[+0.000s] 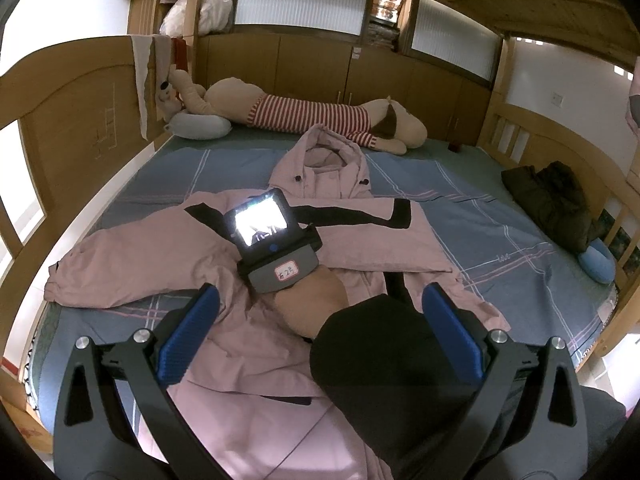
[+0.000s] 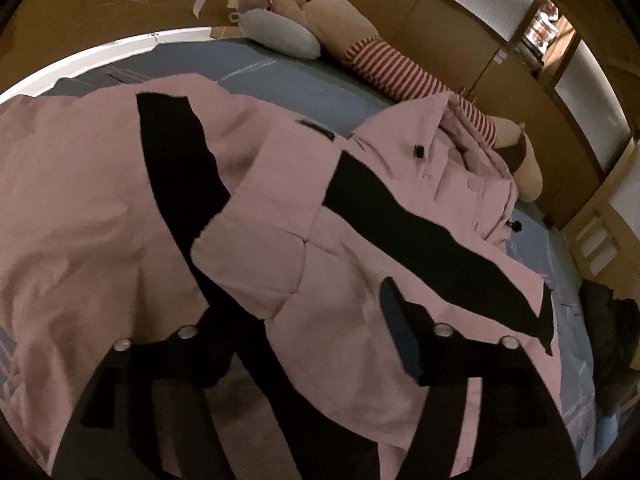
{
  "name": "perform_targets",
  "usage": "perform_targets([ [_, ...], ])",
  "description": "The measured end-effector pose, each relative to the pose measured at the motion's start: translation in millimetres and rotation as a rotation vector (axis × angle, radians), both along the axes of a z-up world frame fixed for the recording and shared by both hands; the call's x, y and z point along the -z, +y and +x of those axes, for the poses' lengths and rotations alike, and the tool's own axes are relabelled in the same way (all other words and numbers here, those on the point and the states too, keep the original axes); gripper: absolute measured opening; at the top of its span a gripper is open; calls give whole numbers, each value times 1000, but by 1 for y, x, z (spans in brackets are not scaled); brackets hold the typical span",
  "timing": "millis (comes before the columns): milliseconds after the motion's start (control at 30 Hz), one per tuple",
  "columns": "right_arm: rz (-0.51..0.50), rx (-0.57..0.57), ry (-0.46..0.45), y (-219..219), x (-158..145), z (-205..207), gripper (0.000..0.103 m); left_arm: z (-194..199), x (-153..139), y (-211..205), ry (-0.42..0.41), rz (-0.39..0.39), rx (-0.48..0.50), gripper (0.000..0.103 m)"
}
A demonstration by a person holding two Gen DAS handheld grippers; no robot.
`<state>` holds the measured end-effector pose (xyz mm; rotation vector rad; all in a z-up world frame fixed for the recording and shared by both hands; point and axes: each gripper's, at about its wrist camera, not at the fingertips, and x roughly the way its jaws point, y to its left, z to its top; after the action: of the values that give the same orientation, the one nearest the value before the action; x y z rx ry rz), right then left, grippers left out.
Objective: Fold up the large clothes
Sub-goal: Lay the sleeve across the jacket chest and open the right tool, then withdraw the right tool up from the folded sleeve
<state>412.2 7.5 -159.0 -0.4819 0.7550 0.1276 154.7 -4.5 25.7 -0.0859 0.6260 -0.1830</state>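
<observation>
The pink jacket (image 1: 256, 360) lies spread on the bed (image 1: 500, 232), below the left gripper (image 1: 320, 340), whose fingers gape empty. The right gripper (image 2: 296, 320) seemingly pinches a sleeve fold (uncertain); it should carry it flat across.

bed (image 1: 480, 208): blue plaid sheet | headboard (image 1: 72, 120): light wood, left | wall cabinets (image 1: 312, 68): wood, behind bed | frosted windows (image 1: 304, 0): lit, above cabinets | walls (image 1: 560, 92): white | footboard (image 1: 532, 136): slatted wood, right
</observation>
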Motion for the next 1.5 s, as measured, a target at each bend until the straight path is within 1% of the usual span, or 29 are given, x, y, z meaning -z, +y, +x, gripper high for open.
perform_targets([
  [67,17,-10,-3,-1,-8,-5,75,0,0,0,-2,2,0,101],
  [167,47,-22,-30,0,-23,-15,87,0,1,0,-5,3,-2,101],
  [267,96,-38,-53,-2,-43,-29,87,0,2,0,-11,9,-6,101],
  [367,176,-71,-74,-7,-68,-52,87,1,4,1,-9,20,-13,101],
  [467,233,-87,-97,-22,-86,-76,88,1,4,4,-13,20,-20,101],
  [567,315,-82,-107,-53,-104,-102,88,-3,2,7,-24,19,-26,101],
  [700,416,-63,-144,-109,-127,-144,92,-10,-1,14,-38,19,-35,101],
  [767,444,-54,-169,-136,-138,-163,93,-13,-2,18,-45,13,-38,101],
  [833,462,-40,-213,-166,-150,-186,93,-14,-3,20,-42,18,-37,101],
  [1033,502,-17,-293,-235,-175,-241,93,-12,-3,26,-27,11,-47,101],
  [1100,490,-4,-318,-250,-179,-257,93,-10,-1,26,-14,16,-44,101],
  [1167,480,3,-317,-265,-181,-268,93,-10,1,25,-6,22,-41,101],
  [1300,515,17,-265,-289,-176,-282,93,-9,7,25,-1,50,-50,101],
  [1367,524,8,-233,-295,-171,-283,93,-9,12,28,8,43,-53,101],
  [1500,529,4,-198,-300,-163,-284,92,-6,22,30,32,21,-63,101],
])
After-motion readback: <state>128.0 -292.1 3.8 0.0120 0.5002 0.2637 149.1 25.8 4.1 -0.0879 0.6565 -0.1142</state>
